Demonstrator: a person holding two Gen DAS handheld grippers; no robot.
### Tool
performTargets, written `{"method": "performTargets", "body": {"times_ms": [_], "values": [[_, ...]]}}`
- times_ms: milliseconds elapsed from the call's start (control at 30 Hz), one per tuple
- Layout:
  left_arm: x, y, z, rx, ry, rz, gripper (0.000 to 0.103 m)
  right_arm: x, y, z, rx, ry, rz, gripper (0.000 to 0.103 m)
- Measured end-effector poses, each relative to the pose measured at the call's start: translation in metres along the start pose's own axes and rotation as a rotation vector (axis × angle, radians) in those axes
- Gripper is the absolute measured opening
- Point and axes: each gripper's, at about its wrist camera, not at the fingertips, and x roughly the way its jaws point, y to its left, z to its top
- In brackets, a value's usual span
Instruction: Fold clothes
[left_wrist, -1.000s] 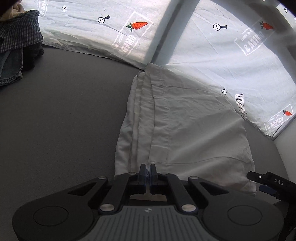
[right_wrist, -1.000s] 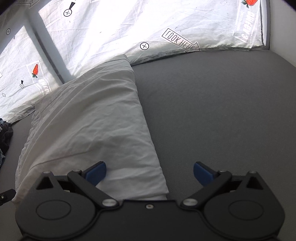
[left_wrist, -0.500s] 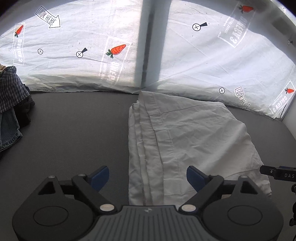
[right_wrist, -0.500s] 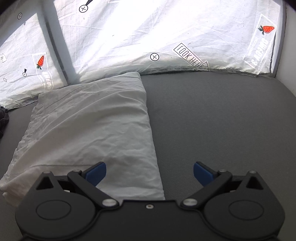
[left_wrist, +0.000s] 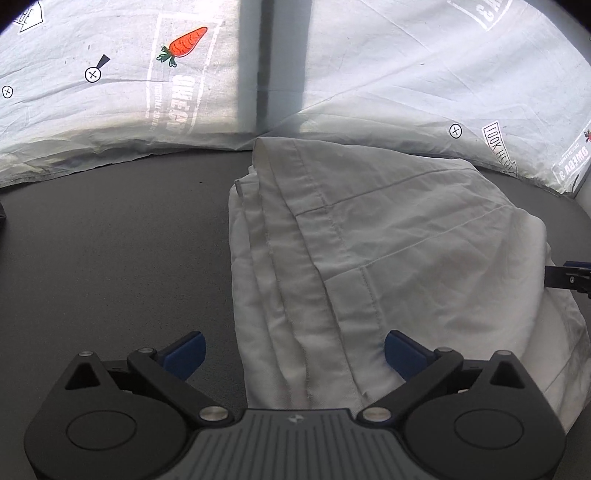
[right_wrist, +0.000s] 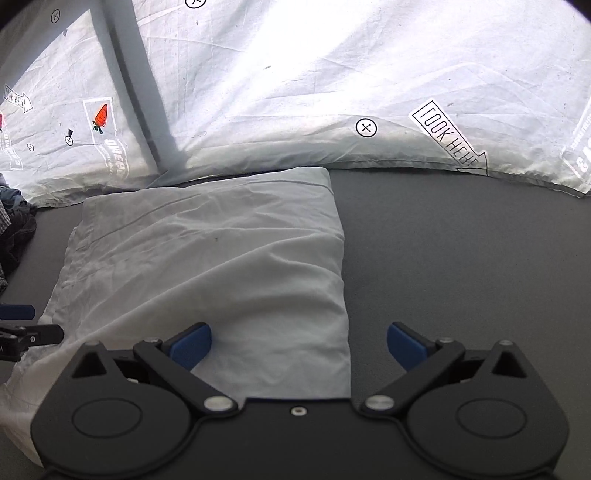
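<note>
Garment, white (left_wrist: 388, 258), lies folded in stacked layers on the grey table (left_wrist: 110, 258), flat, hems lined up along one side. We hold the left gripper (left_wrist: 293, 350) spread wide astride its near hemmed edge, the right gripper (right_wrist: 299, 341) equally wide over its near corner; neither grips cloth. Dark clothes pile (right_wrist: 13, 229) waits beyond, unfolded

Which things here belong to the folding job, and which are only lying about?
Belong to the job:
- folded white cloth
- left gripper, open
- right gripper, open

Only lying about:
- pile of dark clothes
- printed white sheet behind
</note>
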Motion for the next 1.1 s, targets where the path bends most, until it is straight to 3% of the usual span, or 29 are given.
{"method": "performTargets", "body": {"times_ms": [67, 167, 233, 333, 367, 400, 433, 500, 567, 633, 767, 800, 933, 1100], "values": [[0.008, 0.008, 0.002, -0.04, 0.025, -0.059, 0.103, 0.01, -0.007, 0.002, 0.025, 0.017, 0.035, 0.103], [0.022, 0.027, 0.001, -0.191, 0.066, -0.159, 0.103, 0.026, -0.017, 0.004, 0.073, 0.063, 0.08, 0.103], [0.021, 0.032, -0.001, -0.249, 0.024, -0.176, 0.102, 0.03, -0.023, 0.005, 0.129, 0.094, 0.106, 0.103], [0.02, 0.028, -0.002, -0.274, 0.009, -0.166, 0.101, 0.014, -0.018, 0.007, 0.147, 0.061, 0.112, 0.103], [0.018, 0.027, -0.002, -0.293, 0.003, -0.169, 0.091, 0.009, -0.017, 0.007, 0.153, 0.05, 0.113, 0.099], [0.015, 0.025, -0.002, -0.319, -0.006, -0.178, 0.079, 0.003, -0.015, 0.007, 0.159, 0.039, 0.115, 0.089], [0.012, 0.023, -0.001, -0.34, -0.018, -0.181, 0.07, -0.002, -0.013, 0.008, 0.165, 0.028, 0.117, 0.071], [0.001, 0.014, -0.004, -0.354, -0.052, -0.158, 0.042, -0.013, -0.01, 0.009, 0.177, 0.006, 0.121, 0.055], [-0.012, -0.004, -0.003, -0.317, -0.085, -0.116, 0.031, -0.023, -0.007, 0.01, 0.189, -0.016, 0.125, 0.027], [-0.029, -0.02, 0.0, -0.291, -0.116, -0.085, 0.026, -0.034, -0.004, 0.01, 0.2, -0.038, 0.129, 0.016], [-0.071, -0.045, 0.003, -0.291, -0.185, -0.156, 0.02, -0.056, 0.002, 0.012, 0.224, -0.082, 0.136, 0.014], [-0.081, -0.055, 0.003, -0.269, -0.199, -0.175, 0.013, -0.064, 0.003, 0.011, 0.224, -0.095, 0.133, 0.014], [-0.115, -0.102, -0.005, -0.158, -0.244, -0.221, 0.013, -0.106, 0.003, 0.002, 0.206, -0.154, 0.104, 0.013], [-0.138, -0.121, -0.029, -0.16, -0.25, -0.304, 0.013, -0.159, 0.004, -0.009, 0.183, -0.227, 0.068, 0.013]]}}
